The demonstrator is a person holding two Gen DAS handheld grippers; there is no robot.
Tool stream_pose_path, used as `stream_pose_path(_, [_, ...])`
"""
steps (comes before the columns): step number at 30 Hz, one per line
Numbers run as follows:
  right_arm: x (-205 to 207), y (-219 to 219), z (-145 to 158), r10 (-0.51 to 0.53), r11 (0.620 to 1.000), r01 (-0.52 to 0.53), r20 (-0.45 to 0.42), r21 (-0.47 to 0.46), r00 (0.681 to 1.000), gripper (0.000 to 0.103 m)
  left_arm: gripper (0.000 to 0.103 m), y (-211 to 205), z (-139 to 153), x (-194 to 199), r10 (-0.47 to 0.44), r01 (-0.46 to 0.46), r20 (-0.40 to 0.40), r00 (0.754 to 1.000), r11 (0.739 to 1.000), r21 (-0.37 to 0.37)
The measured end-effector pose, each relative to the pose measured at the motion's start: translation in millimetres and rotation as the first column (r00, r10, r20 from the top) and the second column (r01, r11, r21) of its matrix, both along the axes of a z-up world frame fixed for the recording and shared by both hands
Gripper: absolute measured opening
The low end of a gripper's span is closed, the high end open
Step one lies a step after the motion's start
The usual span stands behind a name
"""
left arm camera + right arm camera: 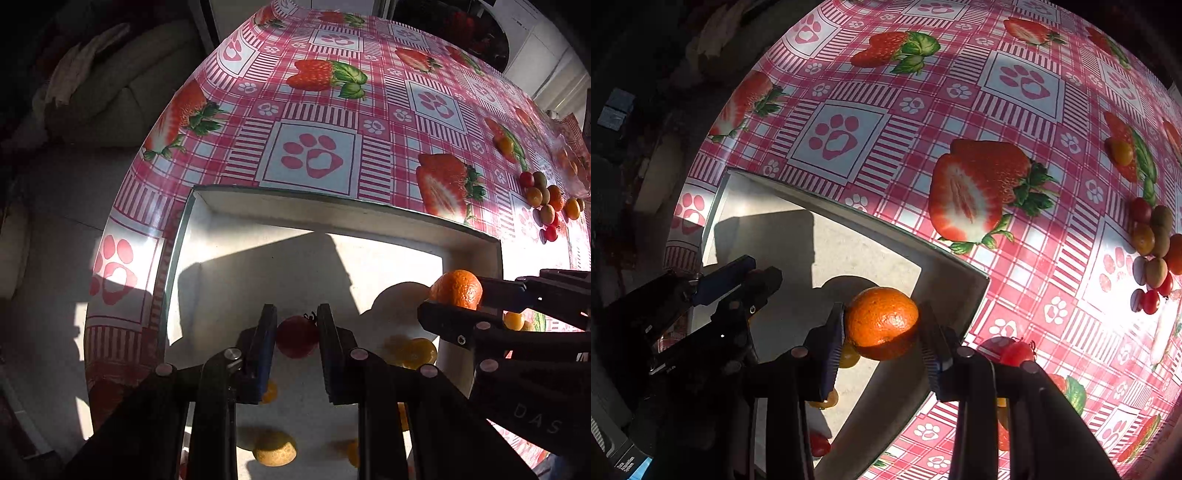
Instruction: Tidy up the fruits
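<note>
My left gripper (pixel 297 332) is shut on a red tomato (pixel 297 336) and holds it over the white tray (pixel 332 210). It also shows in the right wrist view (pixel 753 275). My right gripper (pixel 882 328) is shut on an orange mandarin (pixel 882 321) above the tray's right rim (pixel 945 258). The mandarin also shows in the left wrist view (pixel 458 290). Several small fruits lie in the tray, among them a yellow one (pixel 275 448) and an orange one (pixel 415 352).
A pile of small loose fruits (pixel 1154 251) lies on the strawberry-print tablecloth (pixel 871 122) at the far right; it also shows in the left wrist view (pixel 546 203). One fruit (pixel 1121 151) lies apart behind it. A red tomato (pixel 1015 352) lies beside the tray.
</note>
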State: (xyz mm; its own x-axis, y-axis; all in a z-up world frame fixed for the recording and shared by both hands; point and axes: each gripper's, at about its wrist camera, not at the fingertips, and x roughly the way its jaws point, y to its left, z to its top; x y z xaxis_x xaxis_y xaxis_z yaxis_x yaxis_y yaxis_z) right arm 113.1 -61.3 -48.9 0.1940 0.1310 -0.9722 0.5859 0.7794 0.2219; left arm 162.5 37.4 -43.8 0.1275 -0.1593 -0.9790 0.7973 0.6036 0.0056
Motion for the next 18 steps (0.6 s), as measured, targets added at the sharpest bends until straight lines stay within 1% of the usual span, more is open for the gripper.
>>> stream_pose_path(3, [4.9, 3.3, -5.1, 0.022, 1.000, -0.023, -0.022, -0.012, 1.000, 0.042, 0.025, 0.3, -4.1, -0.2, 0.003, -0.003, -0.019, 1.000, 1.000, 0.005])
stream_pose_path(4, [5.7, 3.5, -7.0, 0.022, 1.000, -0.022, -0.028, -0.009, 0.999, 0.042, 0.027, 1.0, -5.2, 0.4, 0.008, -0.008, -0.022, 1.000, 1.000, 0.010])
stream_pose_path(5, [6.4, 3.4, -7.7, 0.019, 1.000, -0.019, -0.028, -0.008, 0.999, 0.042, 0.036, 3.3, -6.3, 2.0, 0.024, -0.024, -0.019, 1.000, 0.999, 0.021])
stream_pose_path(6, [6.6, 2.7, -7.5, 0.017, 1.000, -0.017, -0.029, -0.010, 0.999, 0.042, 0.054, 5.4, -7.3, 4.2, 0.042, -0.042, -0.008, 0.999, 0.999, 0.035])
stream_pose_path(7, [6.5, 1.7, -7.6, 0.015, 1.000, -0.015, -0.031, -0.009, 0.999, 0.042, 0.064, 8.8, -8.3, 7.8, 0.067, -0.067, 0.009, 0.998, 0.996, 0.055])
stream_pose_path(8, [5.9, -0.2, -7.7, 0.011, 1.000, -0.011, -0.028, 0.001, 1.000, 0.043, 0.083, 12.8, -9.6, 11.7, 0.091, -0.092, 0.021, 0.996, 0.993, 0.071])
stream_pose_path(10, [3.5, -3.5, -6.6, -0.005, 1.000, 0.006, -0.010, 0.030, 1.000, 0.044, 0.084, 18.5, -7.2, 14.8, 0.102, -0.102, -0.017, 0.995, 0.994, 0.035])
stream_pose_path(11, [1.4, -7.6, -5.0, -0.018, 0.999, 0.018, -0.001, 0.038, 1.000, 0.045, 0.085, 19.9, -5.2, 14.0, 0.099, -0.098, -0.016, 0.995, 0.995, 0.028])
stream_pose_path(12, [0.6, -8.3, -2.6, -0.025, 0.999, 0.024, 0.008, 0.044, 1.000, 0.052, 0.096, 20.6, -2.8, 12.4, 0.093, -0.093, -0.009, 0.996, 0.995, 0.023])
stream_pose_path(13, [0.2, -8.5, 1.3, -0.030, 0.998, 0.029, 0.022, 0.053, 0.999, 0.062, 0.101, 21.5, 0.3, 10.2, 0.083, -0.083, -0.031, 0.996, 0.997, -0.001])
stream_pose_path(14, [0.0, -8.0, 6.5, -0.032, 0.998, 0.030, 0.039, 0.061, 0.999, 0.067, 0.102, 22.3, 4.8, 7.6, 0.081, -0.081, -0.027, 0.996, 0.997, -0.014])
stream_pose_path(15, [-0.7, -6.3, 11.1, -0.030, 0.998, 0.028, 0.043, 0.057, 0.999, 0.083, 0.102, 22.2, 8.6, 4.2, 0.073, -0.073, -0.009, 0.997, 0.997, -0.011])
stream_pose_path(16, [-1.7, -4.4, 15.9, -0.028, 0.998, 0.026, 0.046, 0.049, 0.999, 0.086, 0.102, 22.2, 11.6, 0.6, 0.062, -0.062, 0.005, 0.998, 0.998, -0.007])
stream_pose_path(18, [-4.7, -0.1, 26.7, -0.032, 0.999, 0.030, 0.064, 0.040, 0.997, 0.086, 0.102, 24.6, 17.6, -6.6, 0.053, -0.053, 0.021, 0.998, 0.999, -0.004])
